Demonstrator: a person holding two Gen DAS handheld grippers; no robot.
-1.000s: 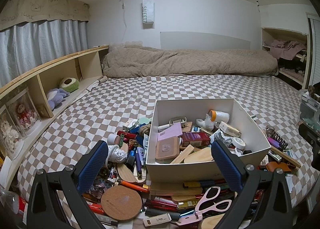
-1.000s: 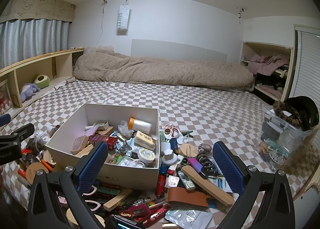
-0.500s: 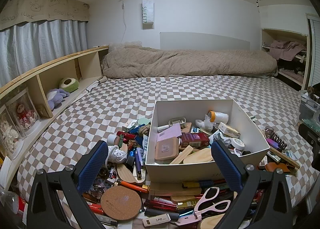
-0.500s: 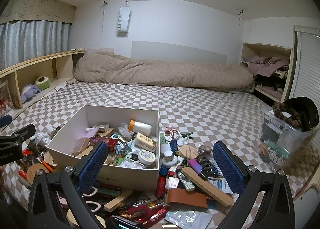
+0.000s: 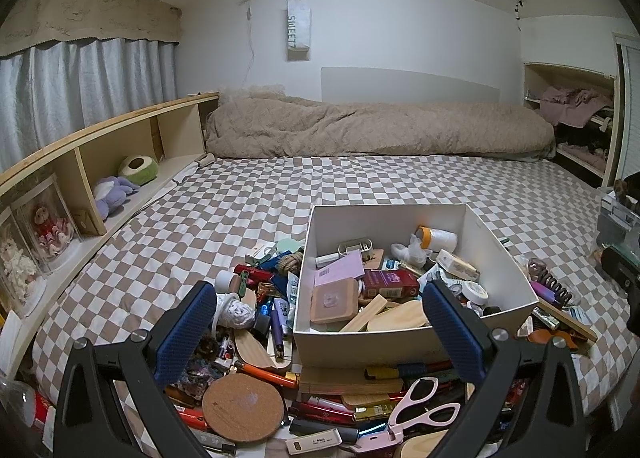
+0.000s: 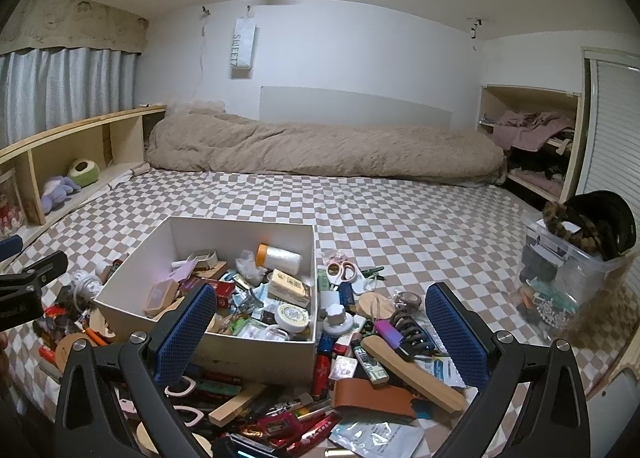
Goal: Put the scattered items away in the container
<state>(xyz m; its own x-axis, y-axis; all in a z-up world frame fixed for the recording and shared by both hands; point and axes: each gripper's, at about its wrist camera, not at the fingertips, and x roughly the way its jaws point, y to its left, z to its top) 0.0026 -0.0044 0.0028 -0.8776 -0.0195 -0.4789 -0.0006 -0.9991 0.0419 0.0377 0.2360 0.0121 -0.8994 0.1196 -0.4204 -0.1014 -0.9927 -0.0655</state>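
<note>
Blue-padded and spread wide, the right gripper [image 6: 320, 334] holds nothing, and the left gripper [image 5: 320, 332] stands just as wide and just as empty. Nearest the right gripper, at about five o'clock from its centre, lies a tan leather case [image 6: 374, 394]. Just beyond that, a flat wooden stick [image 6: 414, 372] runs with its long axis from ten o'clock to four o'clock, aslant to the gap between the pads, so a pinch across its narrow width would likely need a wrist turn. Below the left gripper, pink scissors [image 5: 420, 406] lie at five o'clock and a cork coaster [image 5: 243, 406] at seven. Farther out, the white box [image 6: 256, 354] sits at eleven o'clock from the right gripper, already part filled. The right-side clutter looks nearer the right hand.
</note>
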